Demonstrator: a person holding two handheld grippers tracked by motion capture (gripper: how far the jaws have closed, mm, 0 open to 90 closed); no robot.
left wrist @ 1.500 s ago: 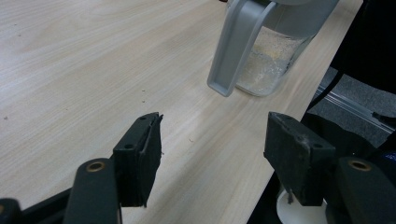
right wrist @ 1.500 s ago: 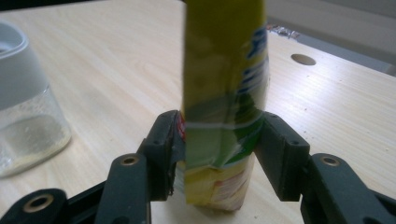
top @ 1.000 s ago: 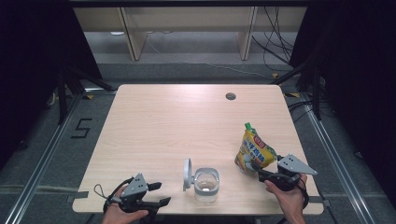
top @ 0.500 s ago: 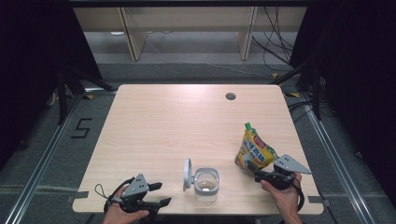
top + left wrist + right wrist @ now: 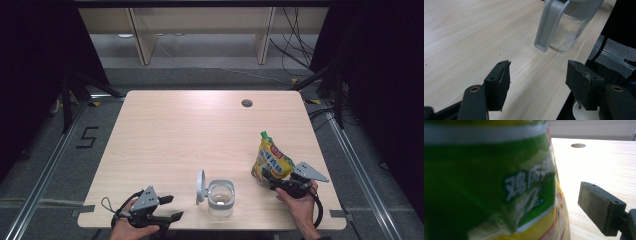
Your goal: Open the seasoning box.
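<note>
Two things stood near the table's (image 5: pixel 165 130) front edge — a clear jug (image 5: pixel 220 198) with a grey handle (image 5: pixel 547 25) and, to its right, a yellow-green spouted pouch (image 5: pixel 271 160). The left gripper (image 5: pixel 169 207) lay left of the jug, jaws wide apart and empty. The right gripper (image 5: pixel 267 178) sat against the pouch's base; one pad (image 5: pixel 596 207) showed clear of the film, so whether it was closing could not be told. The pouch looked soft, slick and easily dented — best pinched low across its body, judging by its crumpled film
</note>
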